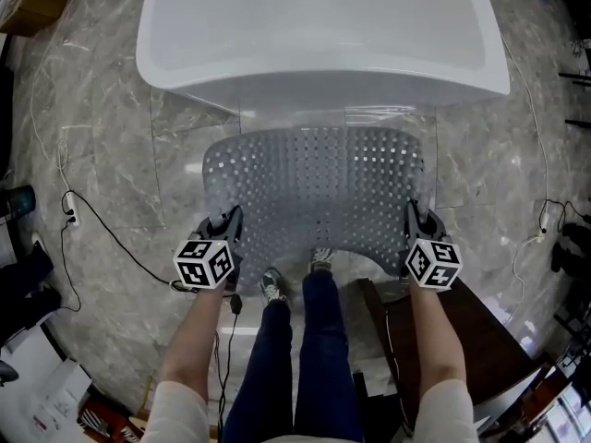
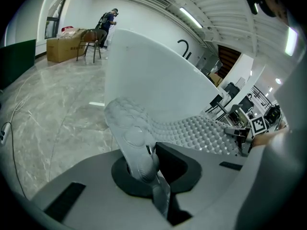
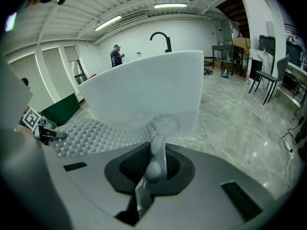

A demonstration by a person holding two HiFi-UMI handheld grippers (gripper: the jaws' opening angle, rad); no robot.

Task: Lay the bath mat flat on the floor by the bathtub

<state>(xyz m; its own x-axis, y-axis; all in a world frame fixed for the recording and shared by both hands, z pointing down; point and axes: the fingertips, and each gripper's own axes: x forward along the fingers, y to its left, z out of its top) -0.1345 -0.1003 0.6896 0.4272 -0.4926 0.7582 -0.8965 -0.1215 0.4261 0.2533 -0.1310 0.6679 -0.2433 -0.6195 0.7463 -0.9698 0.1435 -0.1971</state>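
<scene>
1. The mat (image 1: 314, 187) is spread wide in front of the tub (image 1: 323, 26), held up by its two near corners. It isn't lying flat yet. The near edge bows up between the grips, just over the person's shoes (image 1: 272, 286).

2. The left tool (image 1: 228, 220) is clamped tight on the near left corner. In its own view the jaws are pinched together, with a fold of the knobbly rubber squeezed between them and nothing else.

3. The right tool (image 1: 413, 214) has the near right corner the same way, jaws all but shut on a thin fold of mat.

4. What the next move turns on is this: the mat's long axis runs left to right, parallel with the tub's near side, and the whole sheet stretches away from both tools toward the tub. Its far edge sits close under the tub wall. I can't tell from here whether that edge already touches the floor (image 1: 102, 155).

5. Neither hand is nearer — both sit level with each other, one at each end of the near edge, well apart.

6. I'd judge that laying it flat calls for both corners to go down evenly, so the long edge stays square to the tub.
</scene>
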